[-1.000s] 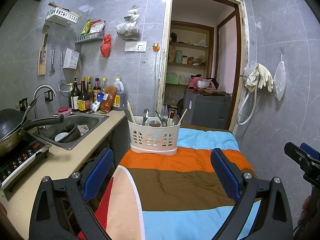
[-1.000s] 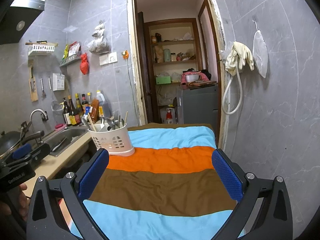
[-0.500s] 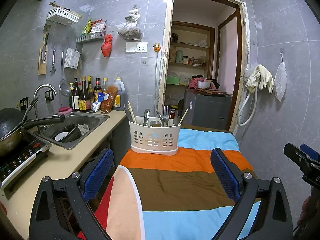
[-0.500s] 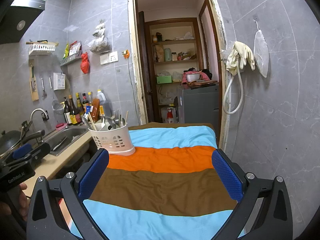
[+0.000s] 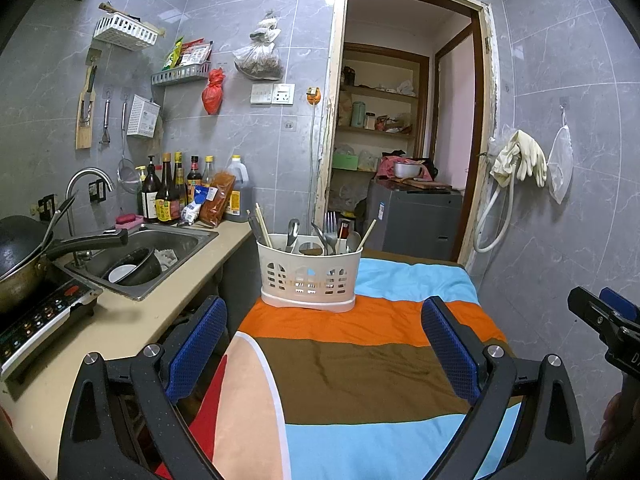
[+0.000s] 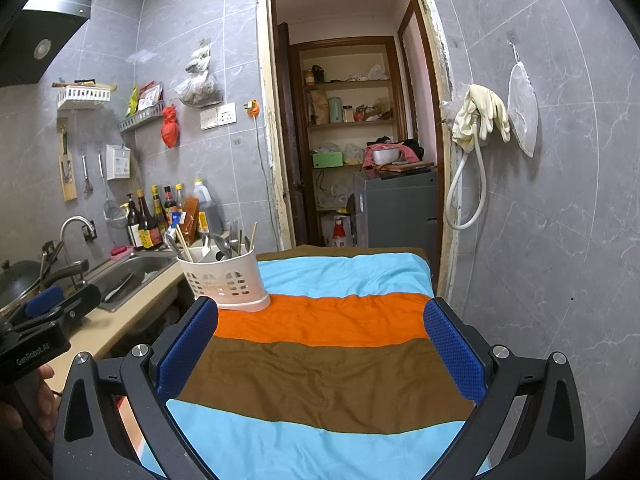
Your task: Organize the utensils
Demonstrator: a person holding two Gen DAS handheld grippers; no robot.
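A white slotted utensil caddy [image 5: 308,276] stands on the orange band of a striped cloth [image 5: 360,360], at the table's far left. It holds chopsticks, spoons and a fork [image 5: 330,227], all upright or leaning. In the right wrist view the utensil caddy [image 6: 222,280] is ahead to the left. My left gripper [image 5: 324,344] is open and empty, well short of the caddy. My right gripper [image 6: 320,350] is open too, over the brown band, with nothing between its fingers.
A beige counter [image 5: 120,328] runs along the left with a sink [image 5: 140,256], a wok [image 5: 20,252] on an induction hob, and bottles [image 5: 168,192]. A doorway [image 5: 400,140] opens behind the table. A tiled wall with hung gloves [image 5: 520,156] closes the right side.
Both grippers have eased slightly towards the table; the caddy looks marginally nearer. Nothing was picked up or let go.
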